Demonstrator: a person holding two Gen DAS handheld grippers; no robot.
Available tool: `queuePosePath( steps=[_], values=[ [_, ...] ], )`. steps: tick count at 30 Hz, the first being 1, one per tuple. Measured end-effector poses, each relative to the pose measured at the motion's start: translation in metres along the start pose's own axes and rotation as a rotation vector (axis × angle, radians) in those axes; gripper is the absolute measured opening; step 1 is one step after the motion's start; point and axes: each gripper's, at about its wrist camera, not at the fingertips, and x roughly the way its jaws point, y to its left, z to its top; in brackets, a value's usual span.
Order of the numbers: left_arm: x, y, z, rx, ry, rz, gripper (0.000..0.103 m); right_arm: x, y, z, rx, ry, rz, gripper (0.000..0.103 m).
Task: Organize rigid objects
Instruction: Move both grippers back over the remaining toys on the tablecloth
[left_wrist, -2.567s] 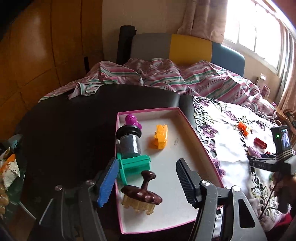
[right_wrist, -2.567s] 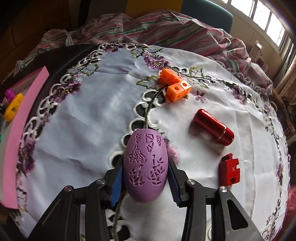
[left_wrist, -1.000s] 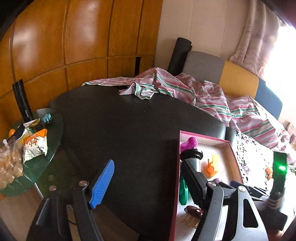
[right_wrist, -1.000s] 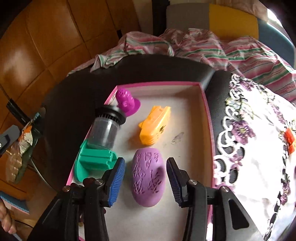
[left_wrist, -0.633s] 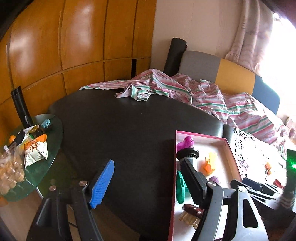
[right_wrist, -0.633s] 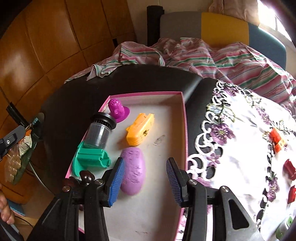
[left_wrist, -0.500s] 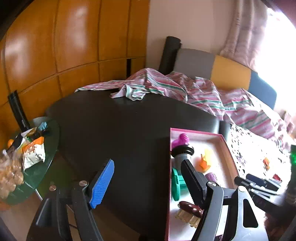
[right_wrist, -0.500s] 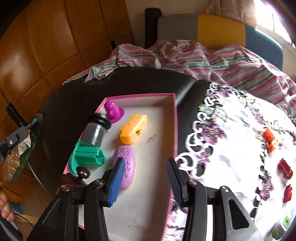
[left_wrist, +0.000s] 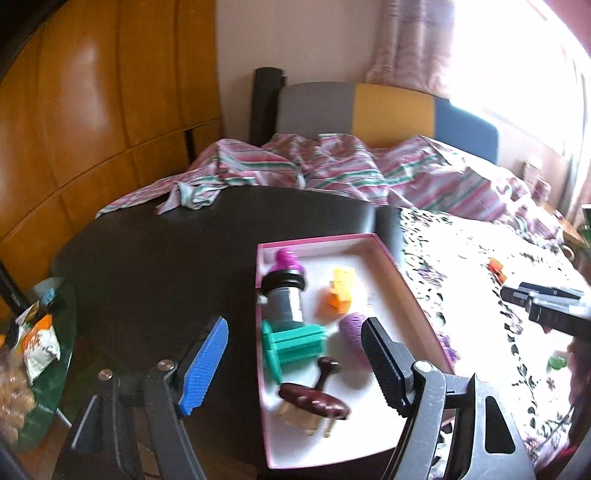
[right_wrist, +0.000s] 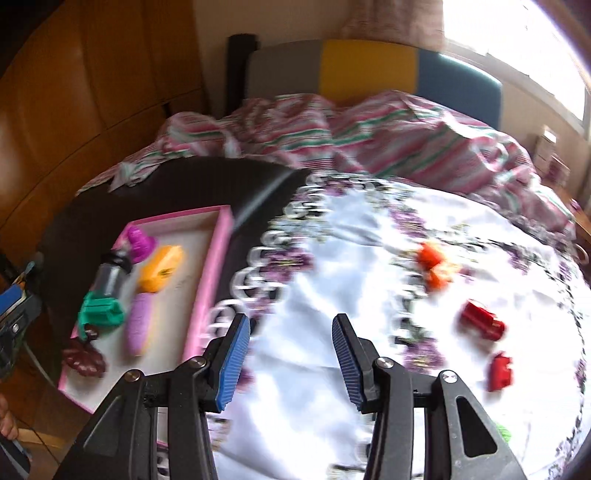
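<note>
A pink tray (left_wrist: 417, 306) (right_wrist: 218, 254) on the dark table holds a purple oval piece (left_wrist: 352, 330) (right_wrist: 138, 326), an orange toy (left_wrist: 341, 291) (right_wrist: 160, 273), a green block (left_wrist: 293, 345) (right_wrist: 101, 312), a grey jar (left_wrist: 286, 301), a magenta toy (left_wrist: 284, 258) and a brown brush (left_wrist: 314, 400). My left gripper (left_wrist: 295, 365) is open and empty over the tray's near left. My right gripper (right_wrist: 290, 360) is open and empty over the white cloth (right_wrist: 332, 295). Orange cubes (right_wrist: 432, 266), a red cylinder (right_wrist: 482, 325) and a red piece (right_wrist: 500, 371) lie on the cloth.
A striped blanket (left_wrist: 332, 170) lies at the table's far edge before a grey, yellow and blue sofa back (left_wrist: 388, 110). A glass side table (left_wrist: 33, 354) with snack packets stands at the left. Wooden panels (left_wrist: 92, 110) line the wall.
My right gripper let go of the purple oval piece in the tray, opened, and swung right over the white cloth. My left gripper stayed open and turned right toward the tray.
</note>
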Motion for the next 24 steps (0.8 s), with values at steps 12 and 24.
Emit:
queuePosePath(
  steps=[12, 24],
  values=[
    [0.005, -0.061, 0.011, 0.123, 0.007, -0.101, 0.075, -0.02, -0.139, -0.013, 0.24, -0.042, -0.247, 0.047],
    [0.022, -0.135, 0.019, 0.243, 0.054, -0.215, 0.075, -0.034, -0.234, -0.056, 0.686, -0.068, -0.316, 0.047]
  ],
)
